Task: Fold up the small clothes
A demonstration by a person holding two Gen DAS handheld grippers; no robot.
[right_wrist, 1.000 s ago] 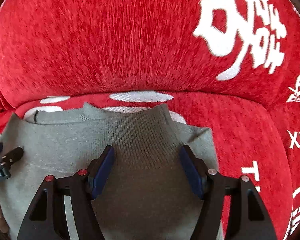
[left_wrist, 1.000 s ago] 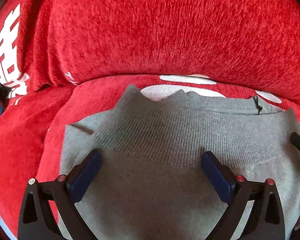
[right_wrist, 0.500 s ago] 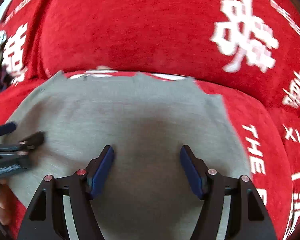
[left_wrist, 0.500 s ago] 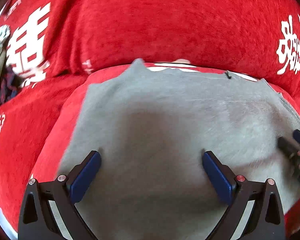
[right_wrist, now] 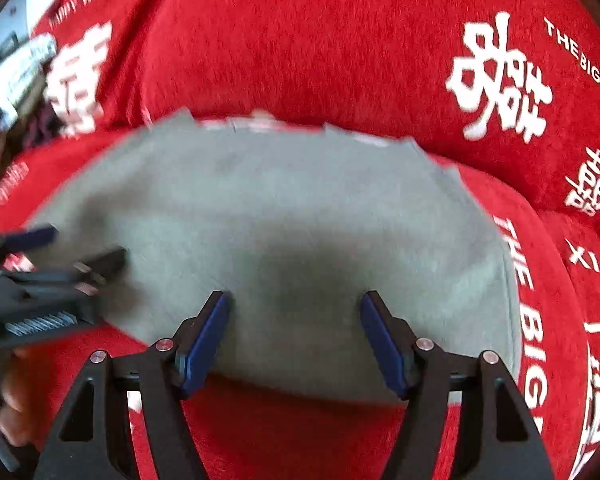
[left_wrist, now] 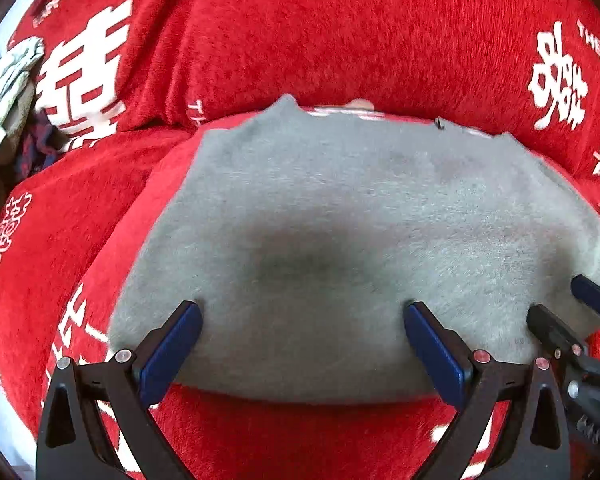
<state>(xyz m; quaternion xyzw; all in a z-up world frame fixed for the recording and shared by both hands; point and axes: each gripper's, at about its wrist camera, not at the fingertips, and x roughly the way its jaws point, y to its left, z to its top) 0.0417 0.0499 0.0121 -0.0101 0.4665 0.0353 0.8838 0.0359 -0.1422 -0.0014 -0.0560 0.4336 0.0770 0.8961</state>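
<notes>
A grey knit garment lies folded flat on a red seat cushion; it also shows in the right wrist view. My left gripper is open and empty above the garment's near edge. My right gripper is open and empty above the same edge, further right. The right gripper shows at the right edge of the left wrist view. The left gripper shows blurred at the left of the right wrist view.
The garment rests on a red sofa cover printed with white characters; its backrest rises right behind the garment. A pile of light and dark cloth lies at the far left. The seat's front edge is just below my fingers.
Both grippers have pulled back and up from the ribbed far end of the garment. The whole folded garment has come into view, lying flat.
</notes>
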